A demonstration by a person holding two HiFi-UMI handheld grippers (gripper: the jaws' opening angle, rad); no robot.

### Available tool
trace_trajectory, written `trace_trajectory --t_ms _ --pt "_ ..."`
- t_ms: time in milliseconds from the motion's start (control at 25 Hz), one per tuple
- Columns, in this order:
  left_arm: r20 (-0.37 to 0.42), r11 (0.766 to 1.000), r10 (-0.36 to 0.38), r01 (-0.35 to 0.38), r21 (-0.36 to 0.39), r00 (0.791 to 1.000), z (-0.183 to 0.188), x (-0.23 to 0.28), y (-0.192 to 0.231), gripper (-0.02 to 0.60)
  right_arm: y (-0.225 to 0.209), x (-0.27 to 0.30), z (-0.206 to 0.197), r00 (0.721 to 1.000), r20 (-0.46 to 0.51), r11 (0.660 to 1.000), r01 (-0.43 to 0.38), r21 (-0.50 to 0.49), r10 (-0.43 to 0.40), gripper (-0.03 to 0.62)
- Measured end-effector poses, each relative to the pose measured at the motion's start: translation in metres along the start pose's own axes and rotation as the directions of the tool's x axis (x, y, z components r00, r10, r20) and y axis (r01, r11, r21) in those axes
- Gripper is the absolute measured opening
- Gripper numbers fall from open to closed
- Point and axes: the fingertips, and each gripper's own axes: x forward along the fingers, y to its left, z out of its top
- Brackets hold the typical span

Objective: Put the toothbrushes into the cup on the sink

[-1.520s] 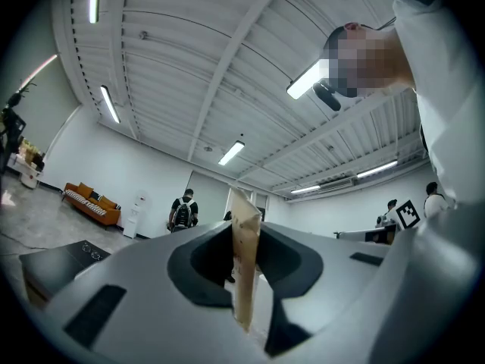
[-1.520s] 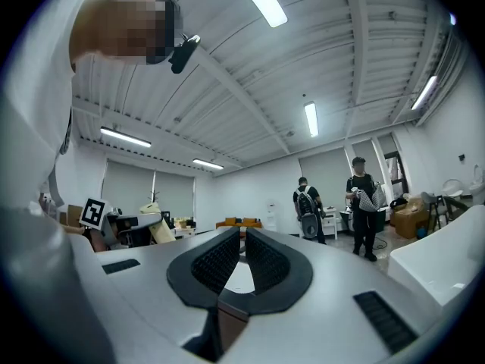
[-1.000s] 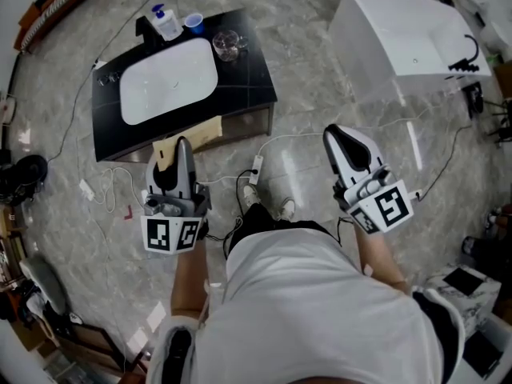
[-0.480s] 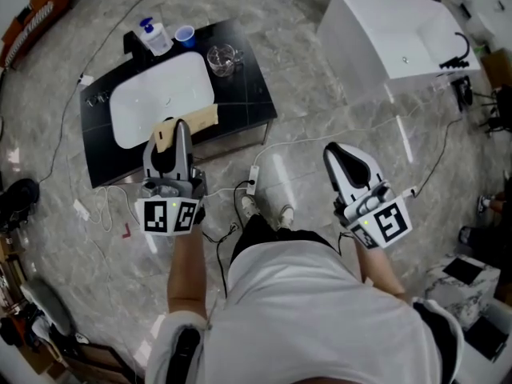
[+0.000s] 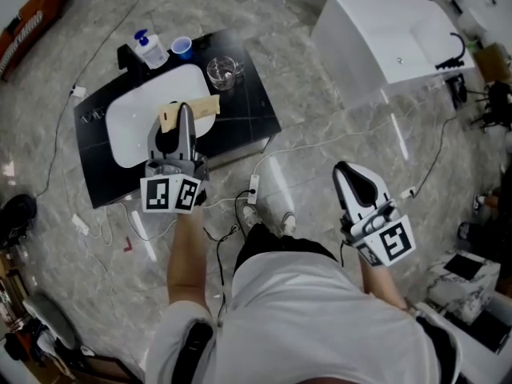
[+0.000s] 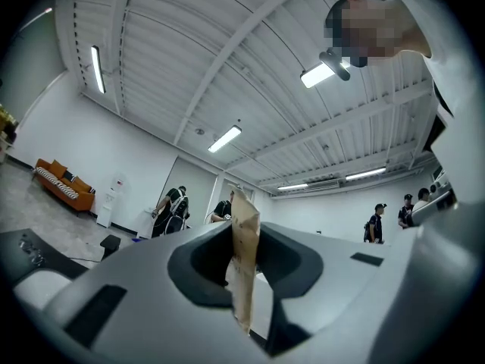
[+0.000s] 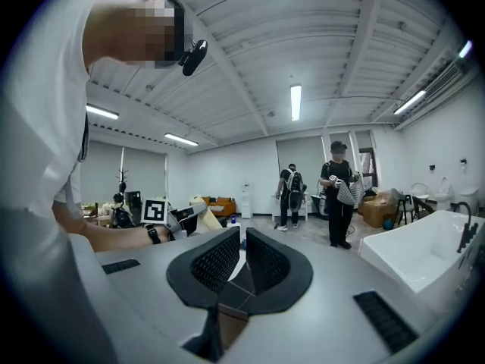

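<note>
My left gripper (image 5: 185, 112) is shut on a flat tan paper toothbrush pack (image 5: 204, 106), which sticks out of its tips over the white sink basin (image 5: 132, 126). In the left gripper view the pack (image 6: 244, 268) stands edge-on, clamped between the jaws of my left gripper (image 6: 244, 233). A clear glass cup (image 5: 224, 71) stands on the black countertop (image 5: 258, 110) behind the basin's right corner. My right gripper (image 5: 353, 176) hangs over the floor at the right, far from the sink. Seen from its own camera, my right gripper (image 7: 242, 258) has its jaws drawn together to a thin slit, with nothing in them.
A blue cup (image 5: 182, 47) and a soap pump bottle (image 5: 150, 50) stand at the counter's back edge. A white bathtub (image 5: 384, 38) sits at the upper right. Cables (image 5: 264, 184) trail over the marble floor by the person's feet. Other people (image 7: 338, 192) stand farther off.
My left gripper has carried the tan pack forward, from the counter's front edge to over the basin. The right gripper has hardly shifted.
</note>
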Motion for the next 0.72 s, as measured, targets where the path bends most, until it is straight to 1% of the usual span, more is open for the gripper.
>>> trace_trajectory --t_ms 320,560,640,720 --pt "-0.01 1.0 0.02 -0.02 -0.012 1.0 -0.023 0.039 0.038 0.074 -0.005 0.01 -0.005 0.999 -0.029 0.999 0.038 0.011 -0.037 0.049" --pt "-0.001 0.998 0.027 -0.027 -0.056 1.0 -0.05 0.066 0.062 0.074 -0.009 0.011 -0.009 0.995 -0.053 0.996 0.083 0.019 -0.082 0.049" --pt "-0.005 0.996 0.033 -0.033 -0.08 0.999 -0.058 0.075 0.068 0.074 -0.012 0.009 -0.011 0.993 -0.063 0.995 0.102 0.02 -0.101 0.049" --pt "-0.011 0.995 0.038 -0.038 -0.09 0.999 -0.064 0.084 0.072 0.074 -0.014 0.005 -0.013 0.99 -0.07 0.992 0.123 0.021 -0.121 0.049"
